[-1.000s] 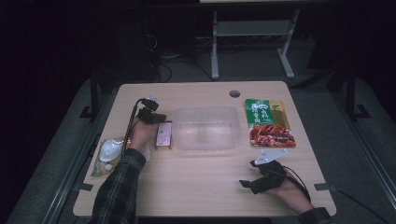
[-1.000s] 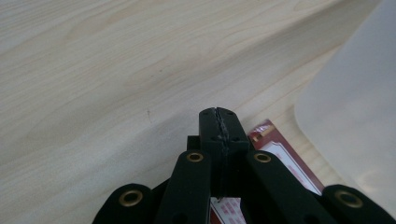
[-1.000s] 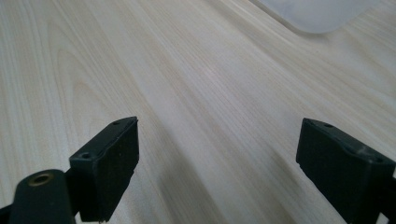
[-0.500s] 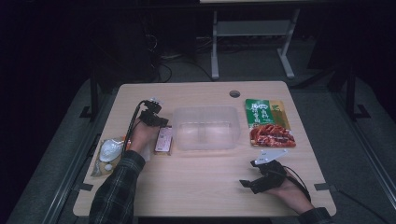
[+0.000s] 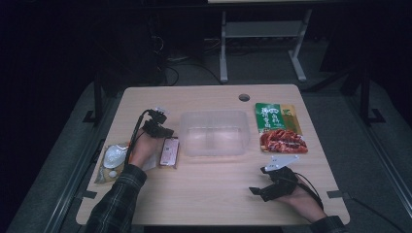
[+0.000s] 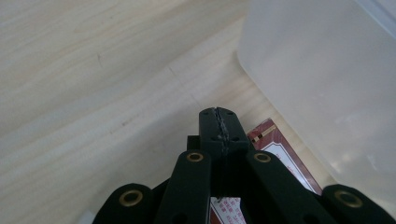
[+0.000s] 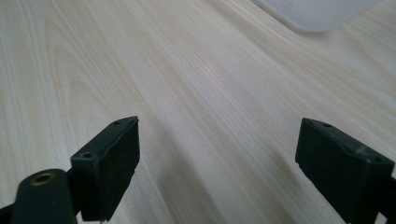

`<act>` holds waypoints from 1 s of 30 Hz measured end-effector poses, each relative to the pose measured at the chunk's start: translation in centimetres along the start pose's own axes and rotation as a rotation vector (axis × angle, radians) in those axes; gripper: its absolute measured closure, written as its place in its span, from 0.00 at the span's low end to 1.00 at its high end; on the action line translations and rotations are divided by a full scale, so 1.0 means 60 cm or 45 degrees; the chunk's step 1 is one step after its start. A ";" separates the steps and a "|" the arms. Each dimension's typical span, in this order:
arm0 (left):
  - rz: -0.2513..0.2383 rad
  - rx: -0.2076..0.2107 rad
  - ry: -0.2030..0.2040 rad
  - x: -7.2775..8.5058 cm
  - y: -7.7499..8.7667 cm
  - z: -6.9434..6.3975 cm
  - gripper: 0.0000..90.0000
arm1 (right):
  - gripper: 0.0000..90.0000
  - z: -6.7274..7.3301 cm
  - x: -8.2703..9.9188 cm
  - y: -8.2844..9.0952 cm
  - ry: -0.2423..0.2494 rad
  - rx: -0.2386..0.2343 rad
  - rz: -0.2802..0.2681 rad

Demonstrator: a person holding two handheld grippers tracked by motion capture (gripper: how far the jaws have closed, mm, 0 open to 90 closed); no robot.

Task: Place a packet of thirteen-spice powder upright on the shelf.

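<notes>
Dark room, light wood table (image 5: 214, 194) with a grommet hole (image 5: 244, 97) near the far edge. Clear plastic container (image 5: 214, 133) sits mid-table, empty as far as I can tell. Left gripper (image 5: 156, 127) hovers just left of it with jaws pressed together and nothing between them; in the left gripper view the closed tips (image 6: 219, 130) sit above a red-and-white snack packet (image 6: 275, 154), which lies flat on the table just beside the container's left wall (image 6: 327, 84), possibly touching it. From above the same packet (image 5: 169, 151) is right next to the left hand. Right gripper (image 5: 272, 182) rests near the front edge with jaws wide apart over bare wood (image 7: 215, 135), well clear of everything. A green-and-red food pouch (image 5: 279, 127) lies right of the container, and a clear bag with pale contents (image 5: 112, 159) lies at the table's left edge. Risks, my read: the packet is thin and flat, so closed tips coming down will only shove it, likely under or against the container wall. The jaws need to open first. A shallow grab on glossy film may slip. The container looks light; a nudge from the gripper could slide it. The trailing cable (image 5: 136, 133) could snag the bag.
</notes>
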State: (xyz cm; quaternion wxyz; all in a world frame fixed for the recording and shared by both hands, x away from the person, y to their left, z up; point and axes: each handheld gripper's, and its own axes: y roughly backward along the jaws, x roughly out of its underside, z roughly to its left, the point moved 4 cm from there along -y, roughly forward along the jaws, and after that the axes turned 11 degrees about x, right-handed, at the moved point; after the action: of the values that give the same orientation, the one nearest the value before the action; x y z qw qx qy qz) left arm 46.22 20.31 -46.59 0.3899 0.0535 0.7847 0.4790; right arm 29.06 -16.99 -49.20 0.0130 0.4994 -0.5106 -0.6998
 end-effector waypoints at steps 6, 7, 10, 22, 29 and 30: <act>0.009 0.010 -0.024 0.015 0.007 -0.019 1.00 | 0.15 0.000 0.000 -0.001 0.002 0.001 0.002; 0.008 0.016 -0.031 0.022 0.010 -0.026 1.00 | 0.15 0.000 0.000 -0.001 0.001 0.002 0.002; 0.018 0.025 -0.043 0.032 0.014 -0.036 1.00 | 0.15 0.000 0.000 0.000 0.002 0.004 0.003; -0.043 0.019 -0.101 0.055 0.059 -0.071 1.00 | 0.15 0.000 -0.001 0.002 -0.003 0.004 -0.006; -0.017 -0.061 -0.076 0.078 0.061 -0.040 1.00 | 0.15 -0.003 -0.001 0.001 0.004 0.005 -0.010; -0.008 -0.060 -0.073 0.078 0.058 -0.037 1.00 | 0.15 -0.003 -0.001 0.000 0.004 0.005 -0.009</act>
State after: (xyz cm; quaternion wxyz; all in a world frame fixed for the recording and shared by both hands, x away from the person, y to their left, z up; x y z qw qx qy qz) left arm 40.52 22.73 -45.94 0.4149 0.0555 0.7617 0.4945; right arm 29.19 -17.08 -49.15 0.0101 0.5023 -0.5101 -0.6981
